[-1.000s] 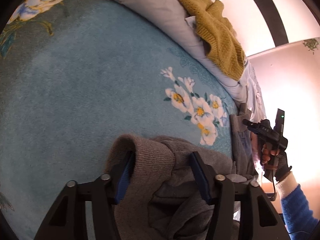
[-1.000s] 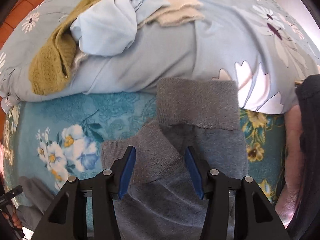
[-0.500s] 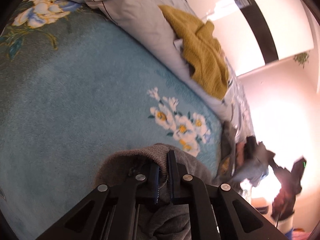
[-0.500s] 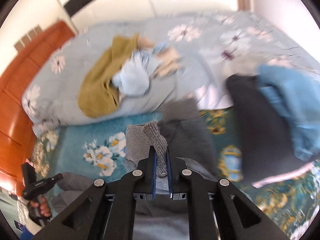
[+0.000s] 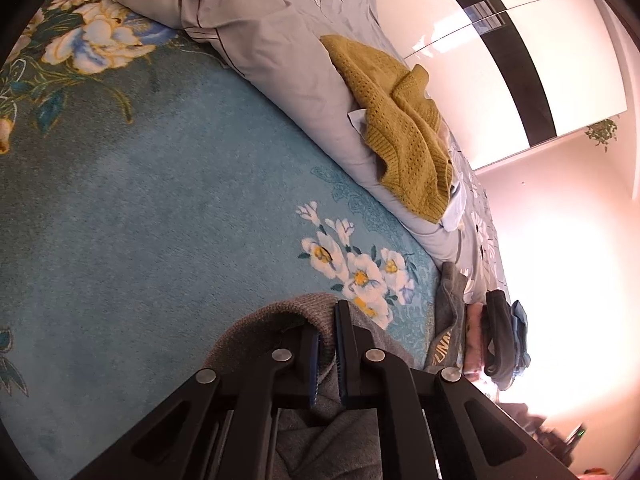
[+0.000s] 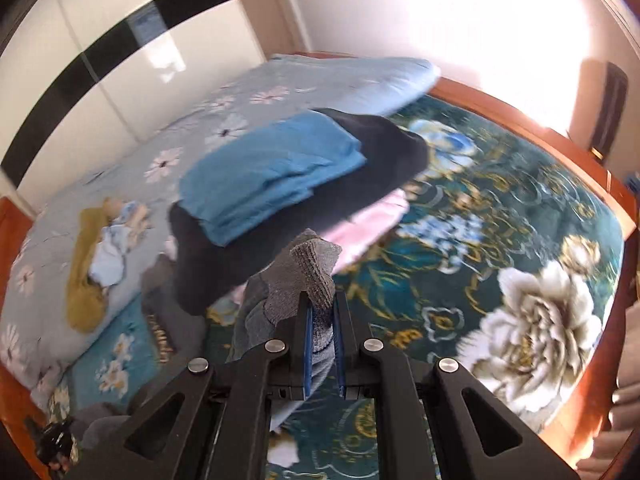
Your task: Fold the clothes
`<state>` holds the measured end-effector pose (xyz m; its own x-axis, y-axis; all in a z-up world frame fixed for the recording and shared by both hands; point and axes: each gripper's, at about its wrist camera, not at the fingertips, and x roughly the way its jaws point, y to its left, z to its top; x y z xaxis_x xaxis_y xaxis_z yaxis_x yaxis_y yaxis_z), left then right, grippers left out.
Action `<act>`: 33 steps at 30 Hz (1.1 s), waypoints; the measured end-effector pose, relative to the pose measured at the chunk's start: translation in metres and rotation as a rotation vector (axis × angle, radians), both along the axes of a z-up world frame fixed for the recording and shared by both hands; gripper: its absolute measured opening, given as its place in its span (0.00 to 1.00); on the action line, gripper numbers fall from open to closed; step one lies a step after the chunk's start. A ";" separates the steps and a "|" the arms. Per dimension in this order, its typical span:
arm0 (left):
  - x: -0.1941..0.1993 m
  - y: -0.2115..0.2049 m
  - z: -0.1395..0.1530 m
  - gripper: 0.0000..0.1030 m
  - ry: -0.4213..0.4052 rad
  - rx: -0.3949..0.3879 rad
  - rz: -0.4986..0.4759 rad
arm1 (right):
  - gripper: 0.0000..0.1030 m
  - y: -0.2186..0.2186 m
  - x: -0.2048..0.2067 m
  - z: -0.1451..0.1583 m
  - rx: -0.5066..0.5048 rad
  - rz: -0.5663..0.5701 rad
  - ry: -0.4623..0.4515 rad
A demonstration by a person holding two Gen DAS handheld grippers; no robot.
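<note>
- Clamping the ribbed hem of the grey sweater (image 5: 280,316) is my left gripper (image 5: 328,354); its blue pads are pressed together on the knit, with only the fabric's thickness between them.
- Under that hem I see the teal floral blanket (image 5: 160,220), and the sweater bunches low in the left view, right against the gripper's body.
- My right gripper (image 6: 323,344) is likewise pinched tight on a ribbed cuff (image 6: 316,272) of the same sweater, which stands up in a peak above the fingertips, lifted off the dark floral blanket (image 6: 500,208).
- Beyond that cuff, in the right view, sits a stack of folded clothes: a blue folded garment (image 6: 272,168) on top of a dark garment (image 6: 384,148), with a pink piece (image 6: 372,220) at the bottom.
- A mustard knit (image 5: 404,128) lies on the pale grey duvet (image 5: 260,32) at the far side of the blanket, with a light blue item (image 6: 106,260) among it in the right view.
- The right view is motion-blurred, so finer detail of the stack is uncertain.
</note>
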<state>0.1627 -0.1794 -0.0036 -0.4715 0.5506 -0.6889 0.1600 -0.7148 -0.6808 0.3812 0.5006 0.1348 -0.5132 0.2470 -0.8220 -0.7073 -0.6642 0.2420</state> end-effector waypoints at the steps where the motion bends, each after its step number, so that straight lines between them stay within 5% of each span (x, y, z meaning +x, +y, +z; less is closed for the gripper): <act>1: 0.000 0.000 0.000 0.07 -0.002 -0.005 0.000 | 0.09 0.008 0.009 -0.014 -0.016 -0.034 -0.026; 10: 0.002 -0.003 -0.009 0.07 -0.039 -0.023 0.002 | 0.09 0.043 0.058 -0.107 -0.189 -0.229 -0.181; 14: 0.002 -0.004 -0.013 0.07 -0.042 -0.018 0.005 | 0.12 0.040 0.048 -0.096 -0.180 -0.217 -0.185; 18: 0.000 -0.003 -0.017 0.07 -0.041 -0.009 0.012 | 0.33 0.020 0.025 -0.060 -0.027 -0.152 -0.264; 22: -0.004 -0.001 -0.022 0.07 -0.046 0.007 0.012 | 0.34 -0.020 -0.015 -0.025 0.167 -0.001 -0.270; 27: -0.011 0.000 -0.028 0.07 -0.064 0.019 0.007 | 0.35 -0.099 -0.119 -0.041 0.023 0.358 -0.125; 33: -0.008 -0.001 -0.032 0.07 -0.082 0.047 0.014 | 0.35 -0.194 -0.264 -0.099 -0.067 0.624 -0.172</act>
